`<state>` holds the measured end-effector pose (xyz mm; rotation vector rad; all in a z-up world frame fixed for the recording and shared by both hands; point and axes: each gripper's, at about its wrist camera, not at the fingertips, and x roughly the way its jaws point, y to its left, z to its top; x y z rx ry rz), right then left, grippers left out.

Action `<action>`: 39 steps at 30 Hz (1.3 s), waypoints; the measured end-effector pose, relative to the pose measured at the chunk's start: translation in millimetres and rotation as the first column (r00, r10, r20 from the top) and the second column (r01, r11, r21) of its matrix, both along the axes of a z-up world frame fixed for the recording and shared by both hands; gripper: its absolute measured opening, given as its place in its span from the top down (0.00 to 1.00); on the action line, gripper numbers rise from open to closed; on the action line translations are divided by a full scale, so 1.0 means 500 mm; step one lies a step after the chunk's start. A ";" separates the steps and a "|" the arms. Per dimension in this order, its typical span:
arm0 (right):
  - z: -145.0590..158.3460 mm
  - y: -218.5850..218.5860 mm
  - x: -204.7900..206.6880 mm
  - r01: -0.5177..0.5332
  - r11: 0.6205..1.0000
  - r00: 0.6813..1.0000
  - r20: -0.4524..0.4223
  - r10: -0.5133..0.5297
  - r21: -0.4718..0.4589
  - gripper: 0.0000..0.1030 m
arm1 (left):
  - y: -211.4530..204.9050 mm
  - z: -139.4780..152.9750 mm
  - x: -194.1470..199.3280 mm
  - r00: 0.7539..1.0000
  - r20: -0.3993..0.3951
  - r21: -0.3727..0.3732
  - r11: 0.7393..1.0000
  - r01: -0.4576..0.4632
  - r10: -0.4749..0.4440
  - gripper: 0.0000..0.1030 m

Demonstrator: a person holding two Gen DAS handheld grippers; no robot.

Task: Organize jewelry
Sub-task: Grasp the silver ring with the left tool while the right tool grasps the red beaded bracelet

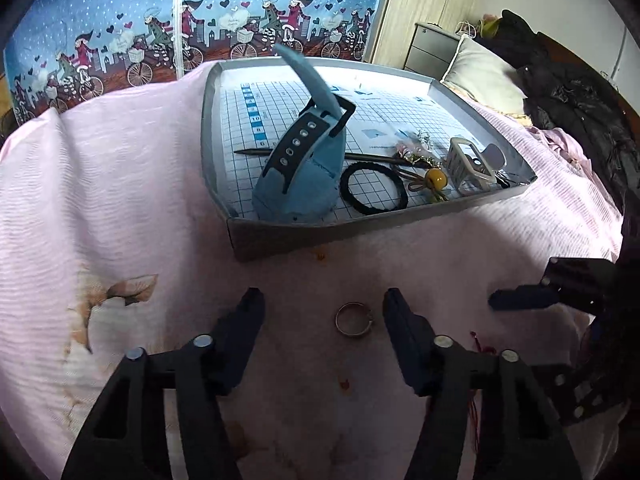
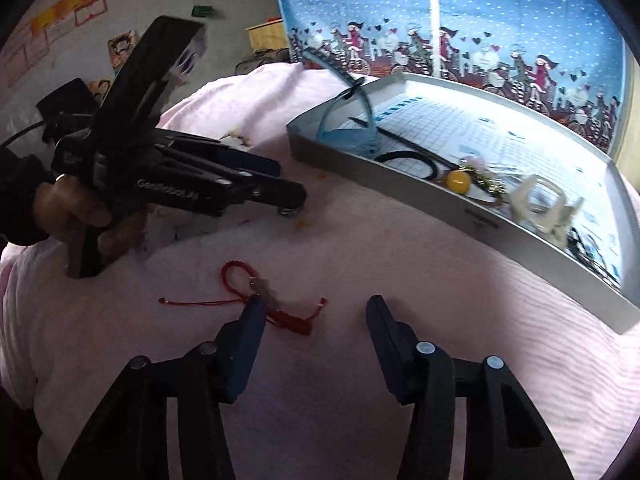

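On ribbed pink bedding, a thin metal ring [image 1: 353, 319] lies between the left gripper [image 1: 324, 306] fingers, spread apart.

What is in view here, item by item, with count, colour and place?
tray: one, grey rim with grid-printed base, on the pink bedspread
watch: one, light blue with a black strap, standing in the tray
hair tie: one, black, in the tray beside the watch
hair stick: one, dark with a flower end, lying across the tray
yellow bead charm: one, in the tray
claw clip: one, white, at the tray's right end
ring: one, silver, on the bedspread between the left tool's fingers
red cord bracelet: one, on the bedspread by the right tool
bedspread: one, pink
left tool: black, open
right tool: black, open
hand: one, gripping the left tool's handle
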<state>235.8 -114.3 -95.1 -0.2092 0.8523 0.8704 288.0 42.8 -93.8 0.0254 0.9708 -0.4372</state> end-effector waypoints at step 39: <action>-0.034 -0.012 0.010 0.086 0.995 0.992 -0.097 -0.080 0.056 0.90 | -0.012 -0.015 -0.069 0.985 -0.173 0.001 1.000 -0.012 0.012 0.84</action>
